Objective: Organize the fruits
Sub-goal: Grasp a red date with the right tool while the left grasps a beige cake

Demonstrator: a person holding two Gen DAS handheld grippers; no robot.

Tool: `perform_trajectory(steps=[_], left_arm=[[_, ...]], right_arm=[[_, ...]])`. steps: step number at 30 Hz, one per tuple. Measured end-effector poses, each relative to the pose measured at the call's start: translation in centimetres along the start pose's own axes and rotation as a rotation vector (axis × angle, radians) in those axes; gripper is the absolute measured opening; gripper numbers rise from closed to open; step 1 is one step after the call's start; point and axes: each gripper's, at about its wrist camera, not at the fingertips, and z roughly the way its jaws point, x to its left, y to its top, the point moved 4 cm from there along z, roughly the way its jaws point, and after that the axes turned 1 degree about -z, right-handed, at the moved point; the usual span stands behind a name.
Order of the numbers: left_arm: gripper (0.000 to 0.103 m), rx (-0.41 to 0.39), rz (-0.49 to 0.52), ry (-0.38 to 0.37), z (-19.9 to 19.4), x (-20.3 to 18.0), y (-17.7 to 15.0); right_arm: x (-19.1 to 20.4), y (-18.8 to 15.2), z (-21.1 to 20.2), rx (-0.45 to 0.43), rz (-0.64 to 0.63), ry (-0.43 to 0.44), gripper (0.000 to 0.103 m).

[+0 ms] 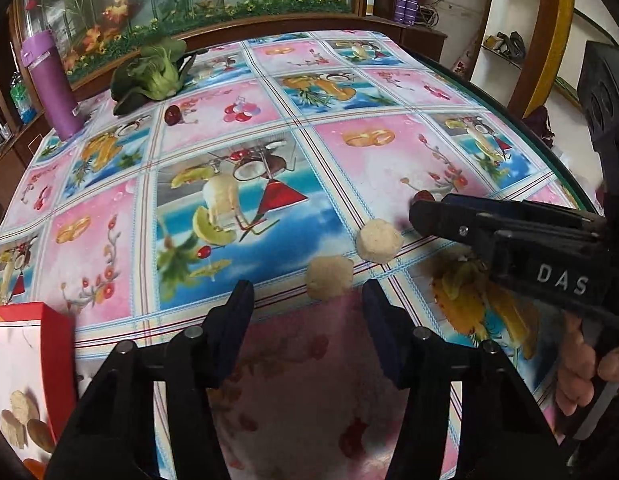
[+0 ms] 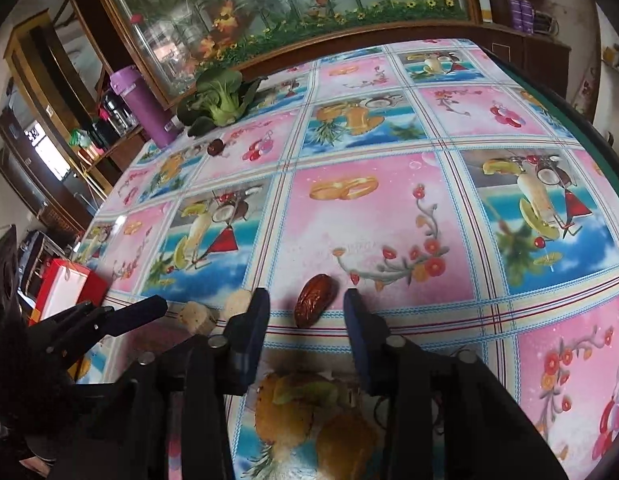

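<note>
A: Quick, biggest first. What's on the table?

B: Table [image 2: 389, 208] with the fruit-print cloth. Everything below is placed relative to the red date [image 2: 312, 300]. Red box [image 2: 69, 288] far to its left at the table edge; purple bottle [image 2: 143, 106] and green vegetable [image 2: 219, 98] well beyond it, far left corner. Two pale round pieces [image 2: 197, 317] just left of the date; a second small dark fruit [image 2: 215, 147] far beyond it, near the vegetable.

A: Your grippers?

B: My right gripper [image 2: 305, 308] is spread wide, nothing in it, the date lying between the tips, touching neither. My left gripper [image 1: 307, 300] is also spread and empty, one pale piece [image 1: 330, 278] just ahead of its gap.

A: Risks?

B: I'd guess the date is tilted across the gap, so closing could pinch one end and make it swivel or squirt out. It's small and low; tips may scrape the cloth. The two grippers are near each other; they might bump.

A: How does the date look?

B: Oblong, wrinkled, glossy red-brown, lying on its side. Probably firm but slippery.
</note>
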Motion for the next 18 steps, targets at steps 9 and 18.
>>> perform_trajectory(steps=[9, 18], left_arm=[[0.041, -0.024, -0.002, 0.007, 0.4, -0.6, 0.6], [0.025, -0.034, 0.010, 0.037, 0.0, -1.8, 0.2]], right_arm=[[1.1, -0.3, 0.5, -0.024, -0.101, -0.104, 0.026], [1.1, -0.3, 0.4, -0.024, -0.110, -0.109, 0.020]])
